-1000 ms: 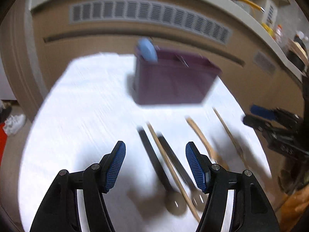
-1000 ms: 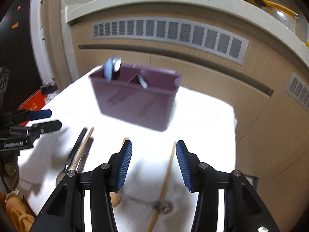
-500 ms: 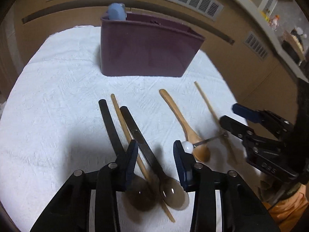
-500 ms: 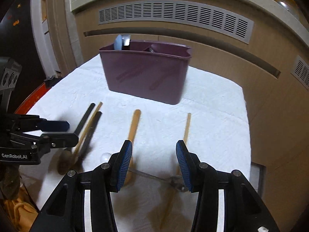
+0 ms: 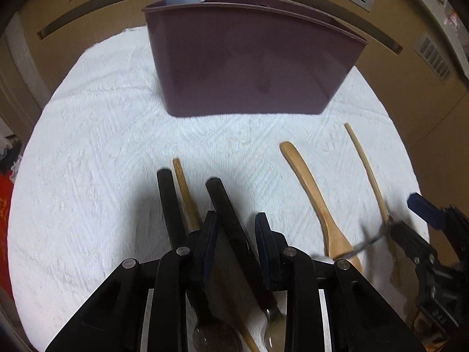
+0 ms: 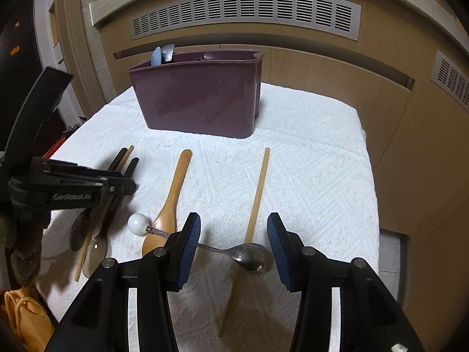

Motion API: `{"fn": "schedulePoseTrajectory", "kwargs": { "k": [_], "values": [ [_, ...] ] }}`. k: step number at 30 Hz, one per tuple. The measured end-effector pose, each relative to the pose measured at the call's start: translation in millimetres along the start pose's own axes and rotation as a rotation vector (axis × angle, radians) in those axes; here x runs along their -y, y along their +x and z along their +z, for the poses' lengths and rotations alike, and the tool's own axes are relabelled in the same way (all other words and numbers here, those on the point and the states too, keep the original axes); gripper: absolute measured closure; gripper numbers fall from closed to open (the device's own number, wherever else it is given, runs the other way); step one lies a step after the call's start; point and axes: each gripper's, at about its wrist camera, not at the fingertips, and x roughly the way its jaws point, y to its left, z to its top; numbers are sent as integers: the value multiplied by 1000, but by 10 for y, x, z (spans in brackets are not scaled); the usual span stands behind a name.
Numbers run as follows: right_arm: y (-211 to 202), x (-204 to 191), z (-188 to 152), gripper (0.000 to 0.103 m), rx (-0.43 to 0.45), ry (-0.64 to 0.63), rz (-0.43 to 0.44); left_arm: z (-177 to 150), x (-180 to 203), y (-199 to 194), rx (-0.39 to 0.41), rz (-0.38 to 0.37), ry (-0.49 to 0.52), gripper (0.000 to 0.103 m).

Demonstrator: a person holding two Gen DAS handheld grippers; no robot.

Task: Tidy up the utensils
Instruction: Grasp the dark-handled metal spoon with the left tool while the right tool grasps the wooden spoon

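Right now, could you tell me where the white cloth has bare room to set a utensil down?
Free: the cloth right of the chopstick, and the strip left of the purple caddy. Crowded: the black-handled spoons under the left gripper, and near the wooden spoon.

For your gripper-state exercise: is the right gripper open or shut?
Open. The right gripper has its blue pads wide apart, holding nothing, above the metal spoon.

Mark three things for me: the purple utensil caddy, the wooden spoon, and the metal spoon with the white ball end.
purple utensil caddy (image 6: 199, 96), right wrist view, front wall.
wooden spoon (image 6: 173, 193), right wrist view, mid handle.
metal spoon (image 6: 250, 253), right wrist view, bowl.
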Motion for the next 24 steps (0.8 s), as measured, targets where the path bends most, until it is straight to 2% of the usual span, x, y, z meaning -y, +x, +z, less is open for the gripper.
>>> {"fn": "schedulePoseTrajectory", "kwargs": {
  "k": [4, 5, 8, 11, 14, 16, 20, 22, 24],
  "values": [
    [-49, -9, 2, 58, 13, -7, -4, 60, 35, 39, 25, 13, 26, 78],
    [-61, -13, 5, 58, 15, -9, -6, 39, 58, 32, 43, 27, 48, 83],
    [-80, -53, 41, 58, 18, -25, -9, -66, 51, -8, 102, 22, 72, 90],
    [-76, -132, 115, 58, 12, -55, 7, -161, -40, -171, 154, -32, 42, 91],
    [-17, -217, 245, 58, -5, -82, 39, -207, -131, -461, 240, -72, 32, 91],
    [89, -278, 358, 58, -28, -92, 64, -220, -211, -676, 304, -89, 25, 92],
    [374, -383, 556, 58, -93, -79, 116, -236, -320, -968, 383, -121, 9, 93],
    [525, -459, 630, 61, -119, -86, 119, -262, -370, -1044, 407, -133, 3, 93],
    [672, -549, 689, 65, -136, -110, 83, -305, -420, -1111, 424, -145, -3, 97]
  ]
}}
